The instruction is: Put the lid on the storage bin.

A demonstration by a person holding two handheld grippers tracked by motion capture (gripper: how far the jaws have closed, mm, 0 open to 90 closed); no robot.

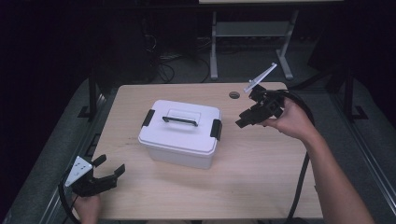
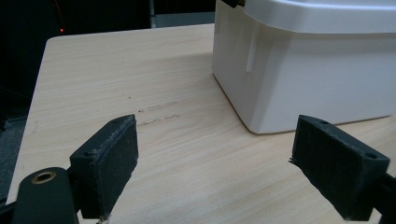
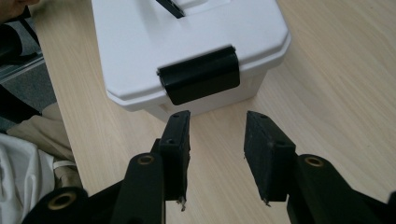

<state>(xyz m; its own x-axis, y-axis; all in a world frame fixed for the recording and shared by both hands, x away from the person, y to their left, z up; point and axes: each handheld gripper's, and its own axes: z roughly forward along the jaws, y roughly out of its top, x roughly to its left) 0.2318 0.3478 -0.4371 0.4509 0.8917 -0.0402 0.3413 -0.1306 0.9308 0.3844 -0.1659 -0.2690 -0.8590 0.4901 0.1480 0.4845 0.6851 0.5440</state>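
A white lidded box (image 1: 181, 133) with a black handle (image 1: 180, 121) and black side latches stands in the middle of the wooden table (image 1: 261, 172). My right gripper (image 1: 242, 122) hovers just right of the box, jaws apart and empty, pointing at the right latch (image 1: 215, 129). In the right gripper view that latch (image 3: 200, 79) lies just beyond the fingertips (image 3: 180, 135). My left gripper (image 1: 109, 168) rests near the table's front left corner, open wide and empty. The left gripper view looks at the box's lower corner (image 2: 252, 116) beyond the pads (image 2: 114, 158).
A round cable hole (image 1: 234, 94) sits in the table's far right part. Metal stand legs (image 1: 214, 56) rise behind the table on the dark floor. Bare wood lies in front of the box and to its right.
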